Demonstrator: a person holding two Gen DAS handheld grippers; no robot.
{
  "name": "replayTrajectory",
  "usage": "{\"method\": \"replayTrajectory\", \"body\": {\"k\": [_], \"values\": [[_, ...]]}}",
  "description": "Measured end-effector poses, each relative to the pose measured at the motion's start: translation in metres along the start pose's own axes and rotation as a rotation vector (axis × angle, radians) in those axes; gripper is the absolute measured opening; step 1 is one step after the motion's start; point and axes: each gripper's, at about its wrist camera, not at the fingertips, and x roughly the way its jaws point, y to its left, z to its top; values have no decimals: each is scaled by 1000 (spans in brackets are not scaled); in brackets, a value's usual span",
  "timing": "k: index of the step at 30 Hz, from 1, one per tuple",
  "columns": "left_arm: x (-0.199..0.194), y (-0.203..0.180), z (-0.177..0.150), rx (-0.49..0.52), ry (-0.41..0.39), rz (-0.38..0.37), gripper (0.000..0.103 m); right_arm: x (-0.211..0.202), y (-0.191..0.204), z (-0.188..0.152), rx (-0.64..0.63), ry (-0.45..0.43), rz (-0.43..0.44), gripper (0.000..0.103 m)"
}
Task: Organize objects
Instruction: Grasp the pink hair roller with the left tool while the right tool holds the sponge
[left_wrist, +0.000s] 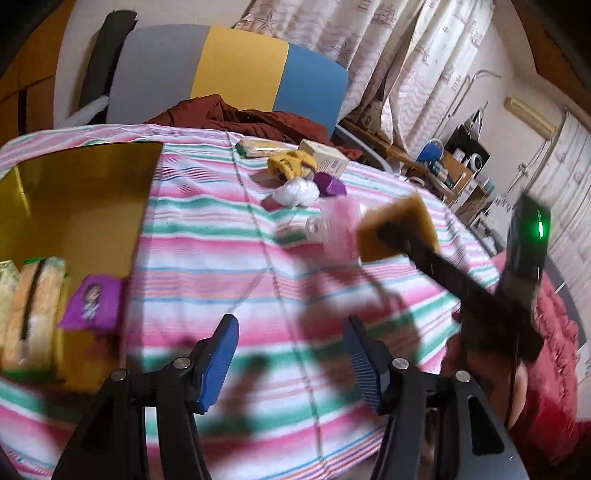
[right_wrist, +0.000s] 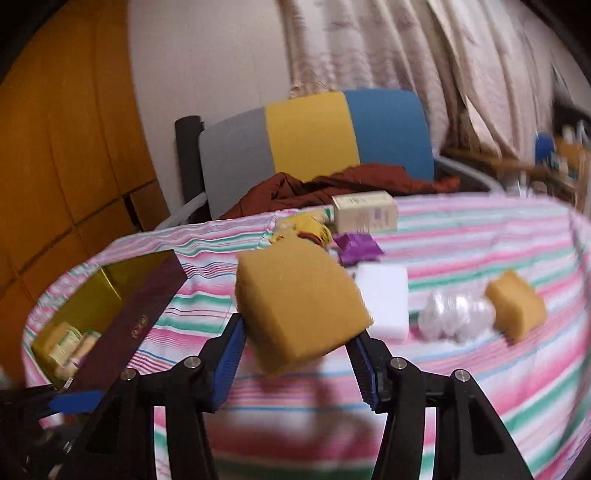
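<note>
Left wrist view: left tongs (left_wrist: 291, 363) are hanging apart over the striped tabletop (left_wrist: 221, 266), nothing between the pads. The gold box (left_wrist: 77, 206) at left is already holding several things: roughly three pale packets (left_wrist: 33, 302), blurred so the count is shaky, plus one purple packet (left_wrist: 92, 301) on its near edge. Right tongs (left_wrist: 380, 227) are coming in from the right, carrying one sponge (left_wrist: 400, 230). Still lying loose on the tabletop: one cream carton (left_wrist: 325, 157), one yellow bundle (left_wrist: 290, 164), one purple wrapper (left_wrist: 328, 182), one clear plastic wad (left_wrist: 297, 192), one flat packet (left_wrist: 260, 147).

Right wrist view: right tongs (right_wrist: 295, 336) are clamping the sponge (right_wrist: 299, 299), lifted off the tabletop (right_wrist: 461, 369) and not yet at the gold box (right_wrist: 92, 302). Sponges are counting two: the second sponge (right_wrist: 515, 308) is sitting far right beside the plastic wad (right_wrist: 456, 315). One white block (right_wrist: 384, 299) too. Judging task roughly halfway; six or seven things are still waiting.
</note>
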Motion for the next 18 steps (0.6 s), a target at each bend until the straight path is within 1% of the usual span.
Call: {"method": "replayTrajectory", "body": {"k": [2,4,6,10,13,16,18], "values": [[11,-2,12,-43,0,-38,61,-4,-10,-5,37,3,-3,54],[21,-5,22,-74,5,-66,64,-9,-18,-12,36,-2,-21,53],[36,-11,35,-110,24,-113,66,-13,-22,-19,29,2,-24,52],[65,-23,53,-150,96,-164,68,-17,-17,-26,-37,6,-28,52],[77,-26,64,-190,94,-167,69,-19,-10,-30,-101,0,-36,52],[87,-29,72,-201,102,-173,69,-19,-9,-33,-114,2,-33,52],[96,-29,75,-184,124,-107,69,-19,-10,-34,-114,6,-32,52]]}}
